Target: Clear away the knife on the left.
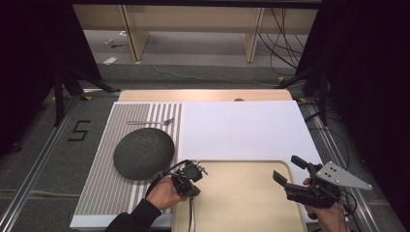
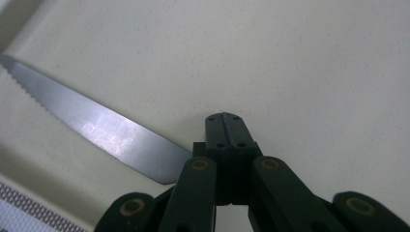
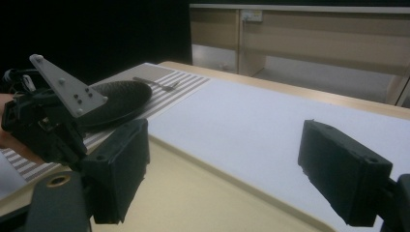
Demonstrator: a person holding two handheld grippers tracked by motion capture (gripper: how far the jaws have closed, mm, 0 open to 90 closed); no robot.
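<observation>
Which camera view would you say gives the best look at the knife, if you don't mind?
The left gripper view: the knife lies close up on the tray, serrated blade clear. The high view shows a thin handle below the left gripper.

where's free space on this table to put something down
The white sheet right of the striped mat is bare, back to the table's far edge. The tray is free between the two grippers. Crowded: the mat holds the dark plate and fork; a knife lies on the tray by the left gripper.
</observation>
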